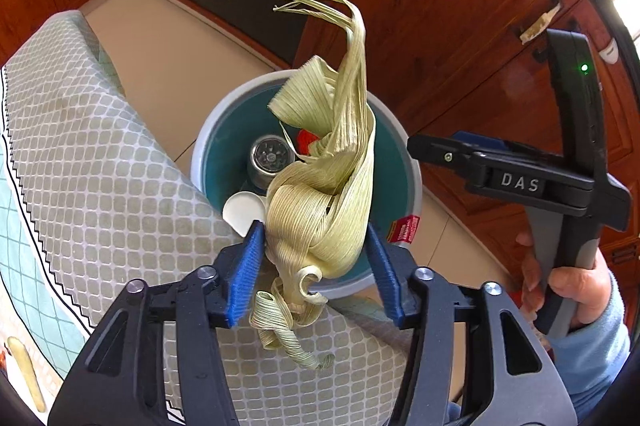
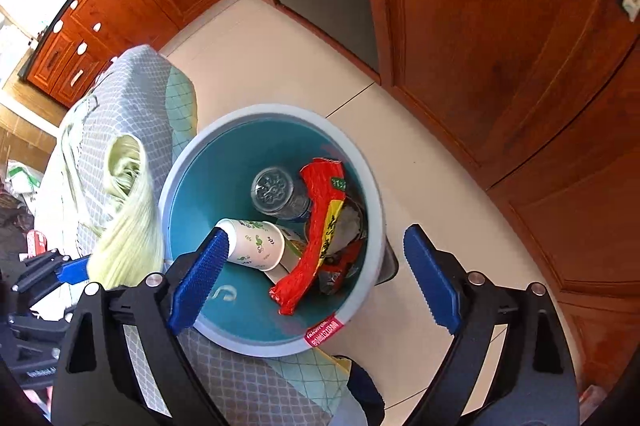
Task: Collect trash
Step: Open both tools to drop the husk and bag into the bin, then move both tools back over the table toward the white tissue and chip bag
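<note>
**Husk over bin, release pending**

Left gripper (image 1: 316, 266): blue pads closed partway on a bundle of corn husk (image 1: 328, 186), strands trailing above and below the jaws. Directly ahead and below sits the bin (image 1: 208, 146), beside the cloth-covered table (image 1: 80, 146).

Right gripper (image 2: 316, 278): jaws wide apart, holding nothing, poised above the bin.

Already inside: paper cup (image 2: 256, 242), clear bottle (image 2: 276, 194), red wrapper (image 2: 320, 226). Judgement: task well advanced; the husk remains to be dropped. Other trash left: cannot tell.

Bin (image 2: 372, 226) mouth open above; tablecloth (image 2: 248, 386) crowds its rim.
</note>
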Demonstrator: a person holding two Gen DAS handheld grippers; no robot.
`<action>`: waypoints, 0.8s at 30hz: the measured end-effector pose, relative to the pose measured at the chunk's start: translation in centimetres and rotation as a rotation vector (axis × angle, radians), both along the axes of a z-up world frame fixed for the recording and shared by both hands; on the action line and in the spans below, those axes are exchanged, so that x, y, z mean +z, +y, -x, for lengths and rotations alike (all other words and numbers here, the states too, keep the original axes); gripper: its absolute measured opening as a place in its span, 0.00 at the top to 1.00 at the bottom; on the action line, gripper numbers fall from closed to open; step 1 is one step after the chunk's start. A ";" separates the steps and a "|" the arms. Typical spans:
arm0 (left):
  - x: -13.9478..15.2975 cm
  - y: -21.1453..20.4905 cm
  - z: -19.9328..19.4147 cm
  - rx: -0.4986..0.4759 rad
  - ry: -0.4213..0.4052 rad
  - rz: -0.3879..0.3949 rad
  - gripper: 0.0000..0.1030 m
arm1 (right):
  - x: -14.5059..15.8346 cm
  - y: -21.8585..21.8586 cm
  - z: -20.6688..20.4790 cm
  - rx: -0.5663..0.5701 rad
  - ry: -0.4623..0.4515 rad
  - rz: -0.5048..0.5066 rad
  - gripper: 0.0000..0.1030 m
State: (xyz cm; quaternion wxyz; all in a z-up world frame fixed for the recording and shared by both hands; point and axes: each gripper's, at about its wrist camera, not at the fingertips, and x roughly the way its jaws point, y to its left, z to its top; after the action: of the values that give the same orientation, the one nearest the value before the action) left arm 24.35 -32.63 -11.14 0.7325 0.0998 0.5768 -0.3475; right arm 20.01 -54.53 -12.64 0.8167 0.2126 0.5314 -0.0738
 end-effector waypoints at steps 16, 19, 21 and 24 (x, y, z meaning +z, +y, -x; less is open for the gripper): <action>2.1 4.0 0.9 0.067 -0.037 0.034 0.10 | 1.8 1.1 1.0 0.001 0.020 0.019 0.17; 2.9 5.7 1.9 0.084 -0.039 0.043 0.10 | 2.5 2.1 1.3 0.013 0.023 0.030 0.17; 3.3 6.9 2.5 0.099 -0.050 0.043 0.10 | 2.9 2.9 1.4 0.025 0.025 0.034 0.17; 3.8 9.4 3.5 0.129 -0.068 0.037 0.09 | 3.5 4.6 1.3 0.057 0.023 0.040 0.17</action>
State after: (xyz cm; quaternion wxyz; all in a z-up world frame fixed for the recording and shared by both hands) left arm 20.80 -23.19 -7.36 0.7744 0.0609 0.5502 -0.3066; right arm 18.68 -49.92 -9.18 0.8165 0.1801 0.5448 -0.0638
